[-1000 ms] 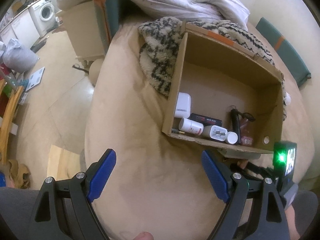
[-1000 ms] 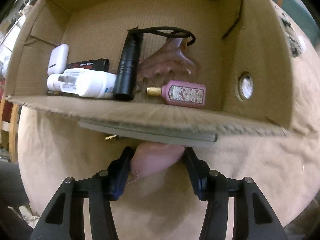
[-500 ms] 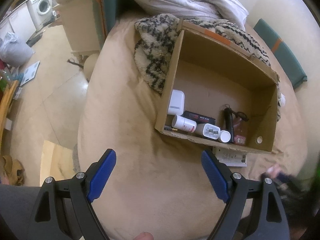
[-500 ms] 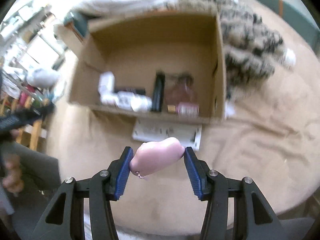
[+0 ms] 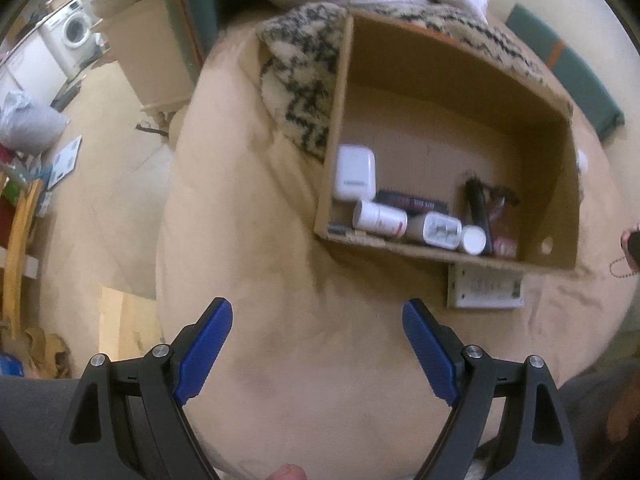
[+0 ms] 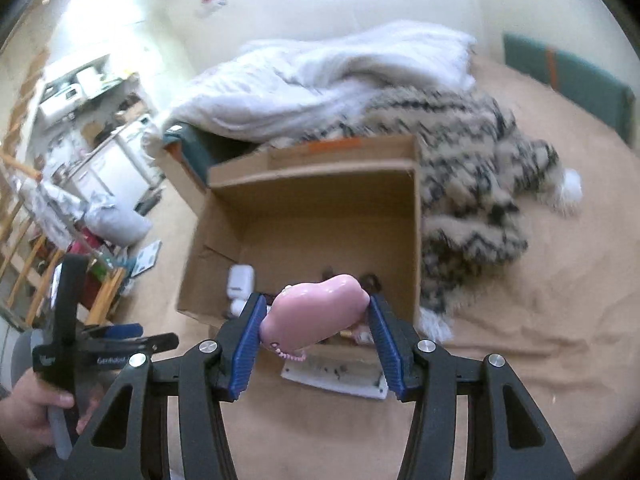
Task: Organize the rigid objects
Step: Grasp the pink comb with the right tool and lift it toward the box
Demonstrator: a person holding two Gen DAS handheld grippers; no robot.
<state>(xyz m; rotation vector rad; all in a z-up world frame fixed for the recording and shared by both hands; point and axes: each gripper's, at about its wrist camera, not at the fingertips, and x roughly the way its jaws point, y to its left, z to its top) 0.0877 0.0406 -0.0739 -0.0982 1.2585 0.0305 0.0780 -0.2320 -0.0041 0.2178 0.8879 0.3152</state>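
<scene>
My right gripper (image 6: 314, 312) is shut on a glossy pink rounded object (image 6: 316, 316) with a small bead chain under it, held up in front of an open cardboard box (image 6: 414, 240). The box (image 5: 338, 128) stands on a tan bed and holds a white case (image 5: 355, 173), a white bottle (image 5: 379, 219), a white plug adapter (image 5: 441, 233), a black cylinder (image 5: 477, 204) and a pink bottle (image 5: 505, 245). My left gripper (image 5: 316, 346) hangs open over bare bedcover in front of the box, nothing between its blue pads. That gripper also shows at the left (image 6: 100, 340) in a hand.
A flat white card (image 5: 485, 290) lies on the bed just before the box. A black-and-cream patterned blanket (image 6: 472, 184) and a white duvet (image 6: 340, 80) lie behind and beside the box. The bed edge drops to the floor at left, with shelving and a washing machine (image 5: 74, 34) beyond.
My right gripper has lifted the pink object from beneath the box's front edge up above it, and now looks down on box and bed. The left gripper shifted slightly, still open.
</scene>
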